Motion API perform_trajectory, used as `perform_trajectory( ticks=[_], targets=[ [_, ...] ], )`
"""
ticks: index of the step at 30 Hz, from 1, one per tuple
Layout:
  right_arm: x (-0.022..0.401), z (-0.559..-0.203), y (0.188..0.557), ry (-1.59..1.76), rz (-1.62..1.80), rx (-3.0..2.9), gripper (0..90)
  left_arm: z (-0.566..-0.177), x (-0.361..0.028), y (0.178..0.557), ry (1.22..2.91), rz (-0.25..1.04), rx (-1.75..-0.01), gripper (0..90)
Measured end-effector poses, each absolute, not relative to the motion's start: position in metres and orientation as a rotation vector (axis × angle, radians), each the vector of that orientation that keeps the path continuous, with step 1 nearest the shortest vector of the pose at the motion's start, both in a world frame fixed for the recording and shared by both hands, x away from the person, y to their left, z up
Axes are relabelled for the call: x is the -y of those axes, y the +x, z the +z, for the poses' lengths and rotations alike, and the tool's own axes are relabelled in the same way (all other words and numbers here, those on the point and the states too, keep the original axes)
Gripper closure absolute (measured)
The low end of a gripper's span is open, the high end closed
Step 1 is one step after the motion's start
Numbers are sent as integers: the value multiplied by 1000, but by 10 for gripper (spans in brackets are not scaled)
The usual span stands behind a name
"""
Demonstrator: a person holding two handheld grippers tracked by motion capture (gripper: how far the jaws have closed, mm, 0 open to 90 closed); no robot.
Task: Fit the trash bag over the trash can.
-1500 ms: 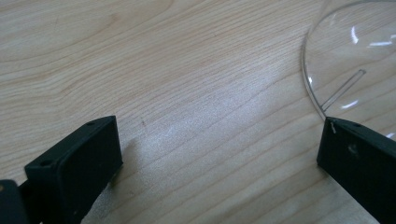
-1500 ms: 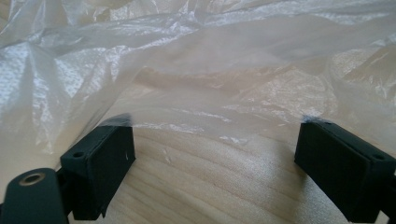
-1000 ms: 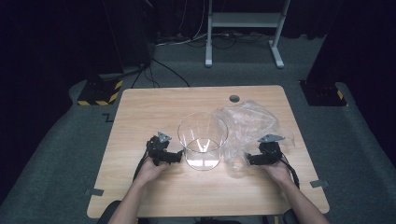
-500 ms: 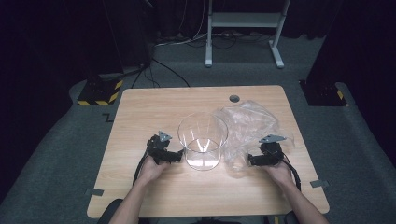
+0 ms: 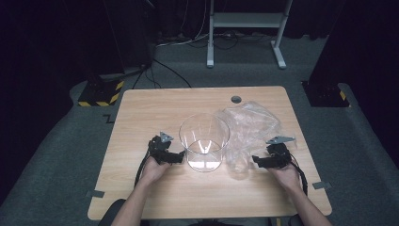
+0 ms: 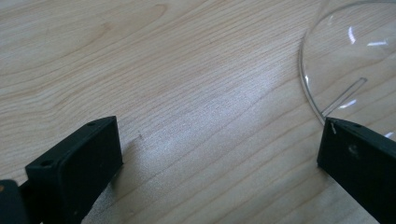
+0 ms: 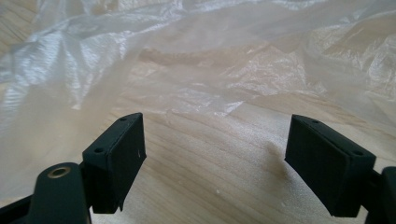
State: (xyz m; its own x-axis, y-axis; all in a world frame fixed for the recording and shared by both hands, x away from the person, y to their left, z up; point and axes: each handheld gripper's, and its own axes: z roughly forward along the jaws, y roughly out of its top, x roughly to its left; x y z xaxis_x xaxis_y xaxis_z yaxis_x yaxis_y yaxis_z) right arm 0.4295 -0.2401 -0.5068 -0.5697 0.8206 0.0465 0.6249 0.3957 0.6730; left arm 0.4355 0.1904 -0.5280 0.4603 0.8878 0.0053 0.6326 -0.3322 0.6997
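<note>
A pale wooden worktop (image 5: 155, 108) stands on grey carpet in a dark room. In the middle of the worktop a clear cylindrical container (image 5: 204, 141) stands upright, mouth up, with nothing inside that I can see. Right of it, touching its side, lies a crumpled clear plastic bag (image 5: 249, 127), sprawling from the near edge of the container toward the far right. The left gripper (image 5: 179, 157) rests just left of the container, jaws wide and holding nothing. The right gripper (image 5: 256, 160), pointing left at the bag's near edge, has jaws wide apart that have just been closing a little, bare wood between them.
</note>
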Motion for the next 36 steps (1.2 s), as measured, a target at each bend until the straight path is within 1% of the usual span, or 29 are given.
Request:
perform_trajectory(
  ticks=[13, 30, 36],
  targets=[
    [245, -489, 414, 1229, 1108, -2334, 198, -528, -188, 445, 2080, 510, -1250, 0],
    [241, -475, 418, 1183, 1220, -2258, 220, -523, -188, 444, 2112, 491, -1312, 8],
    [231, -473, 429, 1148, 1248, -2266, 221, -521, -192, 439, 2129, 494, -1327, 12]
  ],
)
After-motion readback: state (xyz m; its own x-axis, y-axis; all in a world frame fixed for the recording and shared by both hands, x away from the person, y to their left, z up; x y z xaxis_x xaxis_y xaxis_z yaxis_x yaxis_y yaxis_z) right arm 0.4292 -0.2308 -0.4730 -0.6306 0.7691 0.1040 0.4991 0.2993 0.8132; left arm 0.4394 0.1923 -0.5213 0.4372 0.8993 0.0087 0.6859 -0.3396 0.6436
